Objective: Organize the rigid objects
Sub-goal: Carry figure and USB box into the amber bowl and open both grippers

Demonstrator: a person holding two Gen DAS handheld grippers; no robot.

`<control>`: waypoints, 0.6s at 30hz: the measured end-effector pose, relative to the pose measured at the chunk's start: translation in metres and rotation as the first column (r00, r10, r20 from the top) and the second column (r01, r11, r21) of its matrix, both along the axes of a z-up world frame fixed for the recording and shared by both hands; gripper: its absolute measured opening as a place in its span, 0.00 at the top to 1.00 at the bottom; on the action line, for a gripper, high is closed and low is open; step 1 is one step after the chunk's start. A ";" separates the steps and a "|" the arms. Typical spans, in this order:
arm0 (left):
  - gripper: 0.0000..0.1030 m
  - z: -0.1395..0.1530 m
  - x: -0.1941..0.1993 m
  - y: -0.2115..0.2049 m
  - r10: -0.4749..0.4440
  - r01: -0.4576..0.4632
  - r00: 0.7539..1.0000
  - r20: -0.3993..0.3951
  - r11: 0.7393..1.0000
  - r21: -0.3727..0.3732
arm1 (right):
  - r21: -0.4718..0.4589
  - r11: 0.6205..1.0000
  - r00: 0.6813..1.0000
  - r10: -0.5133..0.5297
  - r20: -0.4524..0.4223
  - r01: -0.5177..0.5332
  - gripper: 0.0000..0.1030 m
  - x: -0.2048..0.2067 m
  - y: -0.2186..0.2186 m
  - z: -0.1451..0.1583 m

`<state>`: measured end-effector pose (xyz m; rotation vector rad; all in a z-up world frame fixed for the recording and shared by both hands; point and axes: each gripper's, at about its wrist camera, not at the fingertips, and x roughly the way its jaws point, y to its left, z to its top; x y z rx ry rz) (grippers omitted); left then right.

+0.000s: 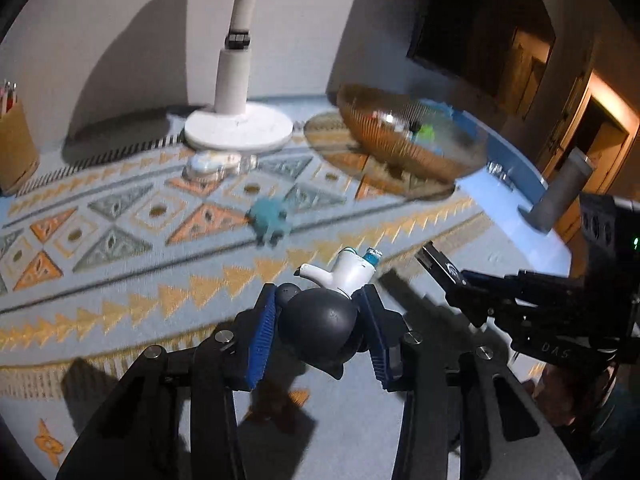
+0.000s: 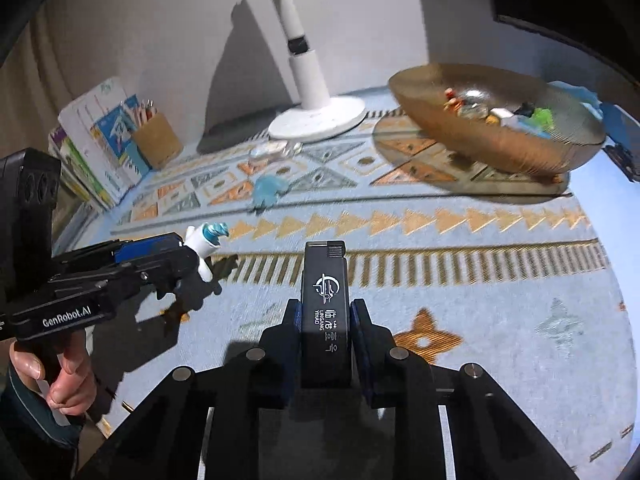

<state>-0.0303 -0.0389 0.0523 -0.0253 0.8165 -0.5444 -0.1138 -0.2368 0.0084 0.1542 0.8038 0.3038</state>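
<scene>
My left gripper (image 1: 320,326) is shut on a toy figure (image 1: 318,326) with a round black head and a white body topped in teal, held above the patterned cloth (image 1: 120,280). In the right wrist view that left gripper (image 2: 182,250) comes in from the left with the toy figure (image 2: 206,242) sticking out of its tip. My right gripper (image 2: 325,320) is shut on a black rectangular block (image 2: 325,304) with a white logo, standing upright between the pads. An amber glass bowl (image 1: 384,148) (image 2: 480,148) holding several small objects sits at the back right.
A small blue toy (image 1: 268,220) (image 2: 268,192) lies on the cloth mid-table. A white lamp base (image 1: 240,128) (image 2: 316,120) and a clear glass piece (image 1: 212,164) stand behind it. A brown pencil holder (image 2: 158,140) and books (image 2: 96,140) are at back left, a grey cylinder (image 1: 560,192) at the right edge.
</scene>
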 end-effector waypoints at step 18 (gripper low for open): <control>0.63 0.116 0.097 -0.121 -0.050 0.087 0.976 0.211 0.982 -0.169 | 0.162 0.936 0.912 -0.344 0.224 0.313 0.77 0.065 -0.168 0.128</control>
